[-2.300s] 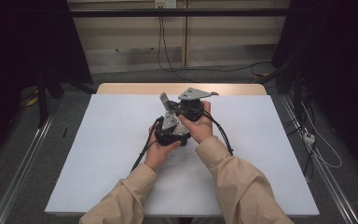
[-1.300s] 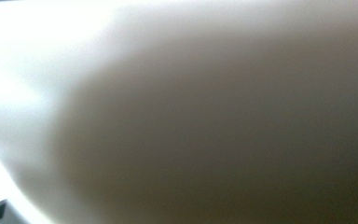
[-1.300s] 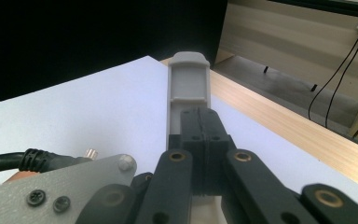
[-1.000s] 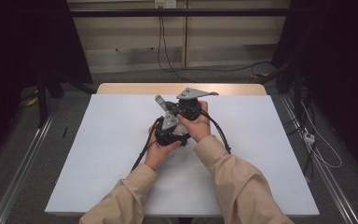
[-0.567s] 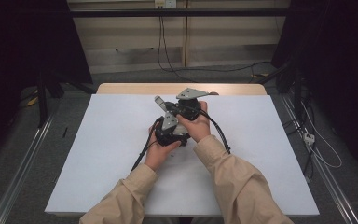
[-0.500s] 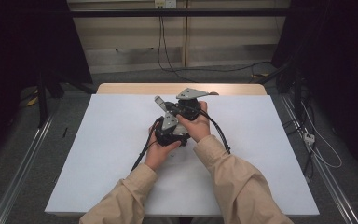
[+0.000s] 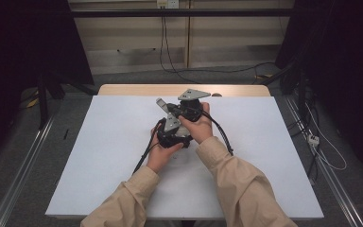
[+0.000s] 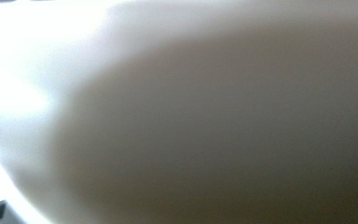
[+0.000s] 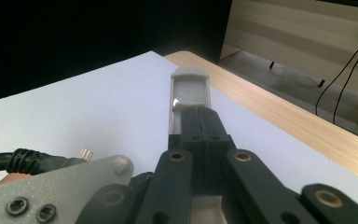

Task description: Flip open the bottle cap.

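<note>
A person's two hands hold both grippers close together over the middle of the white table. The right gripper points toward the far left, its grey plate on top. In the right gripper view its black jaws are pressed together with nothing between them, ending in a pale tip. The left gripper sits just below it in the left hand, with its grey plate beside the right jaws. A blurred pale surface lies right against the lens in the left gripper view, so its jaws are hidden.
Black cables trail from the grippers across the tabletop toward the person. A wooden strip runs along the table's far edge. Floor rails flank the table, and cables lie on the floor at the right.
The right gripper's jaws swung slightly to the left about two seconds ago. Both hands have kept still since.
</note>
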Available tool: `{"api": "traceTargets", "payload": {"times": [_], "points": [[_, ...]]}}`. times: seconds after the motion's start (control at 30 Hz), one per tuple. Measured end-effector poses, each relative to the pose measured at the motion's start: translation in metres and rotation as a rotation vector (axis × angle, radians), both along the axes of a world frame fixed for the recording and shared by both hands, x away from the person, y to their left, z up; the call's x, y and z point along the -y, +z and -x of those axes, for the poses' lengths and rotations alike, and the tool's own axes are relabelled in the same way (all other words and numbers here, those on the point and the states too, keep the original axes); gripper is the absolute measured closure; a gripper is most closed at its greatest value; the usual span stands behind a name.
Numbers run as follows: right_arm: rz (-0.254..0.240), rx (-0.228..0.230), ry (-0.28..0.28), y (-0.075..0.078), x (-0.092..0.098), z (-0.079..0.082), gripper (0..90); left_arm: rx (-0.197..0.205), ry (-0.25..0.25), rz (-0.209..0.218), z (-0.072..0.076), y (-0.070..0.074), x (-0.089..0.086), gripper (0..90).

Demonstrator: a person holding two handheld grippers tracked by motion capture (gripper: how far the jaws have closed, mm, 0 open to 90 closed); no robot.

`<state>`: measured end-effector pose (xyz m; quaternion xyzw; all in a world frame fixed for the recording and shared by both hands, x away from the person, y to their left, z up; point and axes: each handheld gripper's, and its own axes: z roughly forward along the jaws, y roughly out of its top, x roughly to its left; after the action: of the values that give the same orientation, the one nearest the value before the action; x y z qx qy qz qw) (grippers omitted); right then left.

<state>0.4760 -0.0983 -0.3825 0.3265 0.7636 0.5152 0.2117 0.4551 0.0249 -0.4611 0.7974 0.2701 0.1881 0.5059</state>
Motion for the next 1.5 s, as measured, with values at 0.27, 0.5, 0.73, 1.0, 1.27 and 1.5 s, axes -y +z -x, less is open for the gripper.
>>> {"api": "traceTargets", "payload": {"times": [0.27, 0.5, 0.73, 1.0, 1.27, 1.5], "points": [[0.003, -0.014, 0.005, 0.0, 0.0, -0.001, 90.0, 0.007, -0.006, -0.007, 0.0, 0.0, 0.0, 17.8], [-0.001, -0.023, 0.007, -0.001, 0.0, -0.001, 90.0, 0.006, -0.005, -0.006, 0.0, 0.0, -0.001, 17.8], [-0.006, -0.026, 0.011, -0.001, 0.001, -0.002, 90.0, 0.008, -0.005, -0.007, 0.0, 0.0, 0.0, 17.7], [-0.006, -0.026, 0.005, 0.0, 0.006, 0.0, 90.0, -0.016, -0.017, 0.031, -0.002, 0.0, -0.003, 17.3], [-0.008, -0.019, -0.015, 0.001, 0.019, 0.004, 86.2, -0.031, -0.021, 0.041, -0.001, 0.002, -0.006, 13.4], [-0.018, 0.004, -0.035, 0.007, 0.027, 0.012, 70.0, -0.045, -0.017, 0.045, 0.001, 0.011, -0.016, 9.5]]}}
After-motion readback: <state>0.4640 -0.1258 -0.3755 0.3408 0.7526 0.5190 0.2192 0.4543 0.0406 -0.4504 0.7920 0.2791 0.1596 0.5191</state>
